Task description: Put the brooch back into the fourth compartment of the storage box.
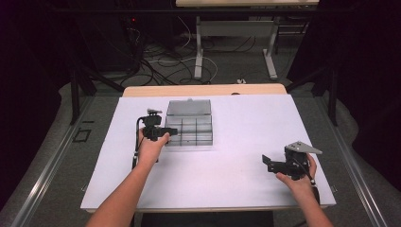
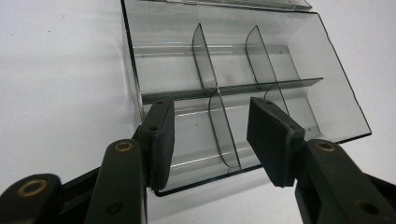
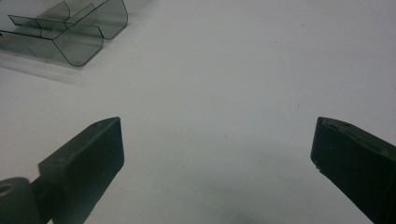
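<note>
From the high view, one smoked-plastic compartment box [image 1: 189, 128] with its lid up sits on the white desk [image 1: 236, 179], just ahead of the left hand-held gripper [image 1: 171, 132] and far from the right hand-held gripper [image 1: 265, 161].

In the left gripper view, its jaws stand partly open and empty at the box's near edge, straddling one short divider [image 2: 224, 135]; the long axis runs across.

In the right gripper view, the jaws gape wide, empty, with the box far ahead-left.

Clear smoky plastic organiser box [image 1: 189, 128] — lid open, upright at back; dividers inside; on white table [image 1: 236, 165].
</note>
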Available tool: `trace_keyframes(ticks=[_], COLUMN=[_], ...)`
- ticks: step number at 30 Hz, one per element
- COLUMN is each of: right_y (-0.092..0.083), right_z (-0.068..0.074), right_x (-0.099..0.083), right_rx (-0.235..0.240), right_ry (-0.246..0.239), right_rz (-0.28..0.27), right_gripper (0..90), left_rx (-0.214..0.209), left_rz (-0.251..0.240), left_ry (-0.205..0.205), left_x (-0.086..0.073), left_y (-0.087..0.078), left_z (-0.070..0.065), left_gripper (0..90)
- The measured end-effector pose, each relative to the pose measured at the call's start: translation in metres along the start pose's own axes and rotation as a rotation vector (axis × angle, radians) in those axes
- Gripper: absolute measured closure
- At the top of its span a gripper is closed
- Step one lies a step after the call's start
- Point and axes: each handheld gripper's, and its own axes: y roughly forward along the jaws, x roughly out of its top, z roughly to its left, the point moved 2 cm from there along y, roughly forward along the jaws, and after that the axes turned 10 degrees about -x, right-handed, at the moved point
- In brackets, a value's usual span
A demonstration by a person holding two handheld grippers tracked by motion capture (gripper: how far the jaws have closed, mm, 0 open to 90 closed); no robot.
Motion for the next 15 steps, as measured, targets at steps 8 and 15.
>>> trace_keyframes(ticks=[8,15], right_y=[0.0004,0.0006], right_z=[-0.0001,-0.0002], right_x=[0.0001,0.0], right_rx=[0.005,0.004], right_ry=[-0.006,-0.006], right_rz=[-0.001,0.0], right_gripper=[2.4,2.4], left_rx=[-0.002,-0.007], left_rz=[-0.014,-0.014], left_ry=[0.026,0.056], left_x=[-0.002,-0.0032], left_y=[-0.0041,-0.0101], left_z=[-0.0013,-0.0019], left_gripper=[48.1,42.8])
